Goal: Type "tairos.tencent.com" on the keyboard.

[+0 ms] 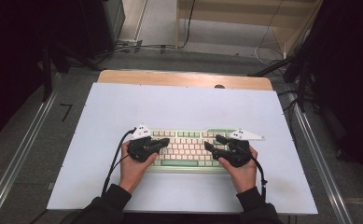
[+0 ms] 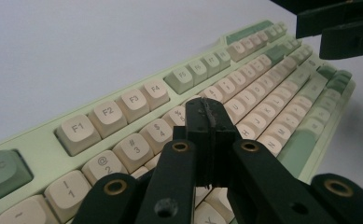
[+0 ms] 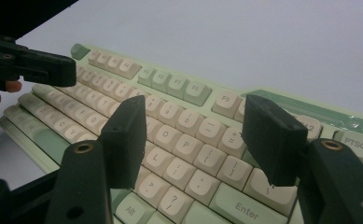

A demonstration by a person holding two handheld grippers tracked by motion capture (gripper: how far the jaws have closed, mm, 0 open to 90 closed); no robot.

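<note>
1. The pale green keyboard with cream keycaps is lying at the white desk's 6 o'clock edge.
2. The left gripper is showing fingers pressed together, empty, above the number row.
3. The right gripper is holding fingers apart over the punctuation keys.

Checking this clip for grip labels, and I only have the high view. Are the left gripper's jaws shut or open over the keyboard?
Observer: Shut. In the left gripper view, the left gripper has its pads pressed together with nothing between them.
Operator: Which keys is it over?
Observer: Its tip sits above the number row of the keyboard, just past the 4 key.
Operator: And the right one?
Observer: The right gripper is open, jaws apart above the P key area, holding nothing.
</note>
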